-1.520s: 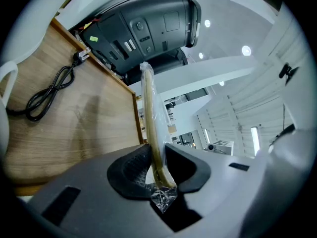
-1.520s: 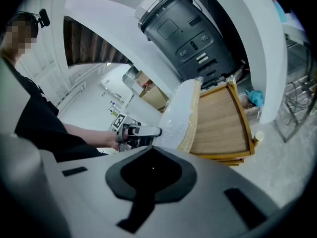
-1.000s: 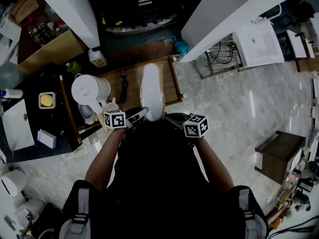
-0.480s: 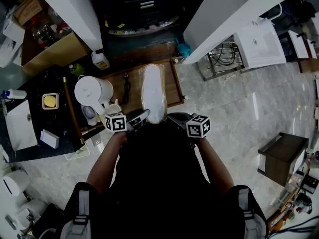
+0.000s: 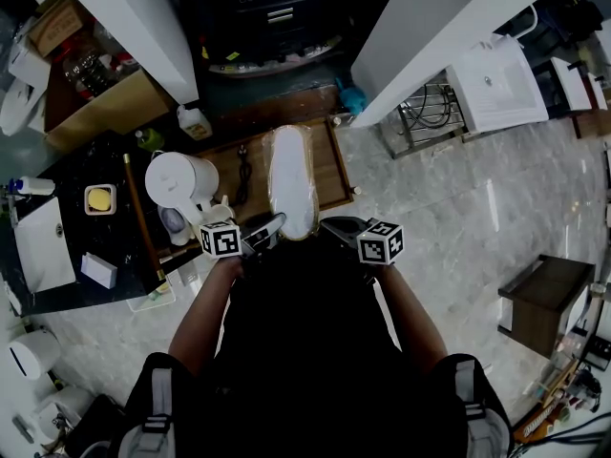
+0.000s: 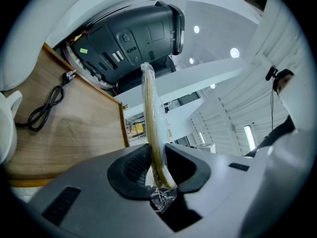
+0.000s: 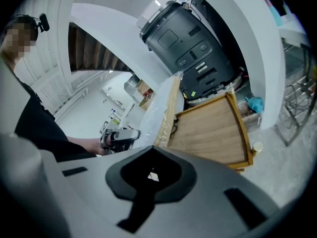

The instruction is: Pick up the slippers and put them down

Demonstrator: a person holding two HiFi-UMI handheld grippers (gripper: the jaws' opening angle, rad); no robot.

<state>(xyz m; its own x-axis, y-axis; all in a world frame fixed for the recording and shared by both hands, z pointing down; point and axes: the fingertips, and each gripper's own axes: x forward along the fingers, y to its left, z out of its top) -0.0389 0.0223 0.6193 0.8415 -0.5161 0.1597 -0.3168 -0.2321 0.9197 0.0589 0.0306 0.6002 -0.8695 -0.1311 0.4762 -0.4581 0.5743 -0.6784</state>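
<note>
Just right of the white kettle (image 5: 178, 180), the left tool (image 5: 270, 227) (image 6: 157, 151) is still clamping the near end of the plastic-wrapped slippers (image 5: 292, 179) (image 6: 150, 114) (image 7: 167, 114). These are stretching out over the wooden tray (image 5: 330, 165) (image 6: 74, 128) (image 7: 213, 133), barely shifted from a second ago. The right tool (image 5: 334, 225) (image 7: 151, 152) is staying just beside the pack's near end, its jaws drawn together with nothing clearly between them.

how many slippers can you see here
1: a plastic-wrapped white slipper clamped in the left gripper over the wooden tray. A second may be hidden against it.
</note>
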